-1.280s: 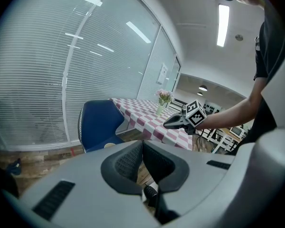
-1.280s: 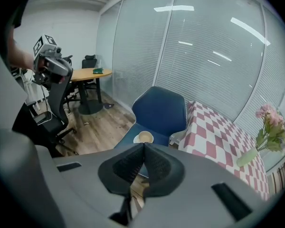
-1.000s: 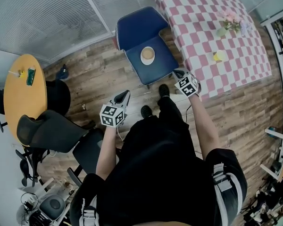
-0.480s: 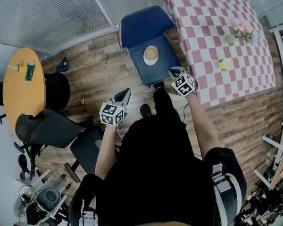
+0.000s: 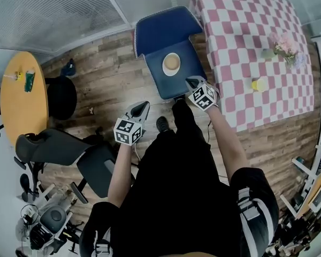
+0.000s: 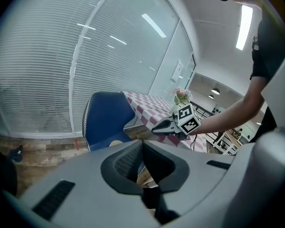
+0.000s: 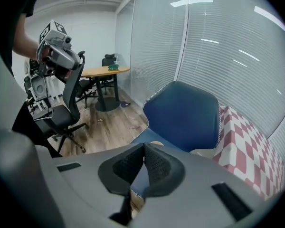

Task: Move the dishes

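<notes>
A round pale dish (image 5: 171,63) with a tan middle sits on the seat of a blue chair (image 5: 161,31). My right gripper (image 5: 191,82) is shut and empty, its tips over the seat's front right corner, a short way from the dish. My left gripper (image 5: 141,107) is also shut and empty, over the wooden floor left of the chair's front. In the left gripper view only a sliver of the dish (image 6: 115,142) shows above the jaws, and the right gripper (image 6: 167,127) is ahead. In the right gripper view the dish (image 7: 156,143) peeks over the jaws.
A pink-checked table (image 5: 246,20) stands right of the chair, with a yellow cup (image 5: 258,84) and a vase of flowers (image 5: 284,49). A round yellow table (image 5: 21,103) and black office chairs (image 5: 59,149) are to the left. A window with blinds (image 5: 69,9) runs behind.
The view has shifted toward the blue chair. My right gripper moved left and forward, closer to the dish. The left gripper stayed about where it was.
</notes>
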Demonstrator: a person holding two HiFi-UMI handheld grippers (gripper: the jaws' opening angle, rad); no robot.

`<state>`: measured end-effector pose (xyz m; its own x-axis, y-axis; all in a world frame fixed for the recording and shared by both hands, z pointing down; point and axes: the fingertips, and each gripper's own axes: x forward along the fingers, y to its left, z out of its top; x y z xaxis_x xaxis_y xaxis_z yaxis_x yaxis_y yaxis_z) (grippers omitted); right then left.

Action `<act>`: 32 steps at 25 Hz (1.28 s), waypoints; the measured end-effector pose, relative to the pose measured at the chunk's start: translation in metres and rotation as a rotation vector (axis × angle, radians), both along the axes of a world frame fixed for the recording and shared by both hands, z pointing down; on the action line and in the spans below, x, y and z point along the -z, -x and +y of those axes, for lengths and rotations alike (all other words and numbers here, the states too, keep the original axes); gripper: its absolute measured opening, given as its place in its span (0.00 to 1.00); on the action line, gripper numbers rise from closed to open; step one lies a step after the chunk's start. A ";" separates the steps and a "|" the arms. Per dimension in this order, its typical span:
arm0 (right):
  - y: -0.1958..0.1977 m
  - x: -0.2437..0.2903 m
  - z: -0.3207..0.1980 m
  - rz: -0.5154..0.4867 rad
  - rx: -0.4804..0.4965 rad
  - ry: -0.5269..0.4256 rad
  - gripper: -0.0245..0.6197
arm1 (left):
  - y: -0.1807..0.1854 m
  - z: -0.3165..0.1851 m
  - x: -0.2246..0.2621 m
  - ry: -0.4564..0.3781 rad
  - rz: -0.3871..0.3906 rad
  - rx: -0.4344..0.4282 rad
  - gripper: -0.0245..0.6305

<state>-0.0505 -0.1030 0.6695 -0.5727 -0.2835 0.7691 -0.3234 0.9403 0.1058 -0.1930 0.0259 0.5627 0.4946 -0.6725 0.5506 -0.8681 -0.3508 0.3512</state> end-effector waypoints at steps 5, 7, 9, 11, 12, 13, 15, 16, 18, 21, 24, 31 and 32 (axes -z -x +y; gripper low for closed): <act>0.009 -0.028 -0.022 0.009 0.014 0.030 0.07 | 0.000 -0.027 -0.014 0.030 0.008 0.010 0.07; 0.013 -0.041 -0.029 0.014 0.018 0.046 0.07 | 0.001 -0.037 -0.022 0.044 0.012 0.010 0.07; 0.017 -0.055 -0.034 0.019 0.024 0.060 0.08 | 0.001 -0.045 -0.030 0.059 0.014 0.011 0.07; 0.021 -0.068 -0.040 0.024 0.038 0.068 0.09 | -0.001 -0.053 -0.038 0.068 0.013 0.005 0.07; 0.023 -0.074 -0.043 0.028 0.047 0.070 0.10 | -0.003 -0.058 -0.041 0.071 0.014 0.000 0.07; 0.025 -0.080 -0.046 0.032 0.058 0.073 0.10 | -0.005 -0.063 -0.045 0.075 0.016 -0.005 0.07; 0.028 -0.090 -0.051 0.037 0.074 0.080 0.11 | -0.010 -0.072 -0.051 0.081 0.023 -0.013 0.07; 0.029 -0.094 -0.054 0.038 0.078 0.085 0.11 | -0.012 -0.076 -0.054 0.085 0.027 -0.015 0.07; 0.032 -0.104 -0.060 0.040 0.086 0.093 0.12 | -0.015 -0.084 -0.061 0.093 0.031 -0.019 0.07; 0.037 -0.125 -0.068 0.046 0.105 0.103 0.13 | -0.018 -0.093 -0.077 0.107 0.022 -0.033 0.07; 0.043 -0.147 -0.074 0.045 0.114 0.125 0.14 | -0.014 -0.099 -0.093 0.122 0.014 -0.039 0.07; 0.053 -0.199 -0.085 0.066 0.133 0.146 0.15 | -0.002 -0.103 -0.128 0.158 0.019 -0.011 0.07; 0.055 -0.206 -0.087 0.070 0.134 0.148 0.16 | -0.001 -0.104 -0.133 0.161 0.020 -0.007 0.07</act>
<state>-0.1052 -0.1900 0.8757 -0.5417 -0.0895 0.8358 -0.1909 0.9814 -0.0186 -0.1921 -0.0777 0.6961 0.5112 -0.5725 0.6410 -0.8579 -0.2950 0.4207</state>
